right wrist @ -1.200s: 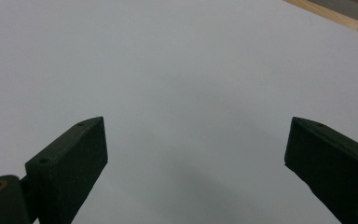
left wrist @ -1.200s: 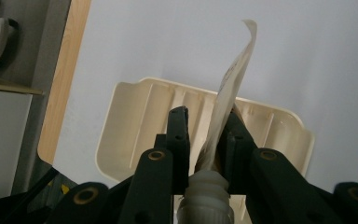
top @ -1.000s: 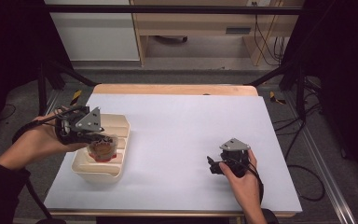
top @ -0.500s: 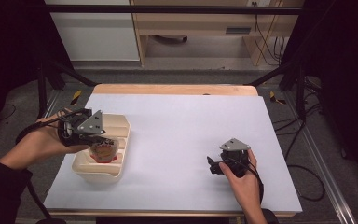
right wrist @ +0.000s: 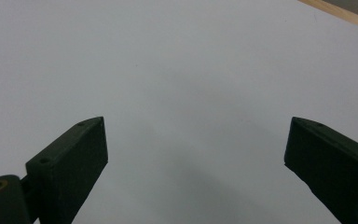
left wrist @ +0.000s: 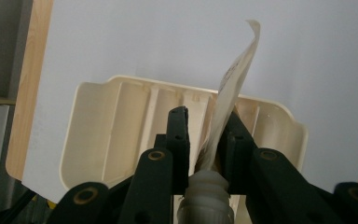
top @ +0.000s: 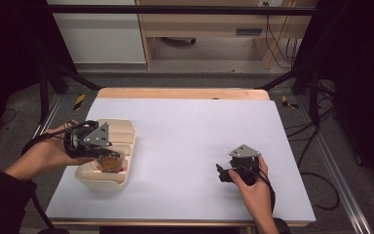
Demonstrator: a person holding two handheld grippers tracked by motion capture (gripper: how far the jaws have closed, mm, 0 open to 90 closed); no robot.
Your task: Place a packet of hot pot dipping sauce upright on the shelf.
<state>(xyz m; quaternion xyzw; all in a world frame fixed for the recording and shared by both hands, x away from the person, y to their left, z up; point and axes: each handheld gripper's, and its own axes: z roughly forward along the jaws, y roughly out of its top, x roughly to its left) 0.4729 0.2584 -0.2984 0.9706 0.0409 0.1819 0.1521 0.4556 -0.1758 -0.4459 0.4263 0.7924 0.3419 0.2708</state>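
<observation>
The left gripper point(left wrist: 200, 140) is clamping one pouch point(left wrist: 230, 93) over the single cream tray point(top: 126, 141) near the table's point(top: 199, 136) left edge, its long axis pointing away along the jaws. The right gripper point(right wrist: 196, 154) is resting wide open and holding nothing near the front right corner.

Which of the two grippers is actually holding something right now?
The left gripper, over the cream tray: its jaws pinch a pouch by its spout. The right gripper rests on the table with jaws wide apart.

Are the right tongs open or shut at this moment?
Open. In the right gripper view the right tongs have their jaws spread wide apart with only bare white table between them.
</observation>
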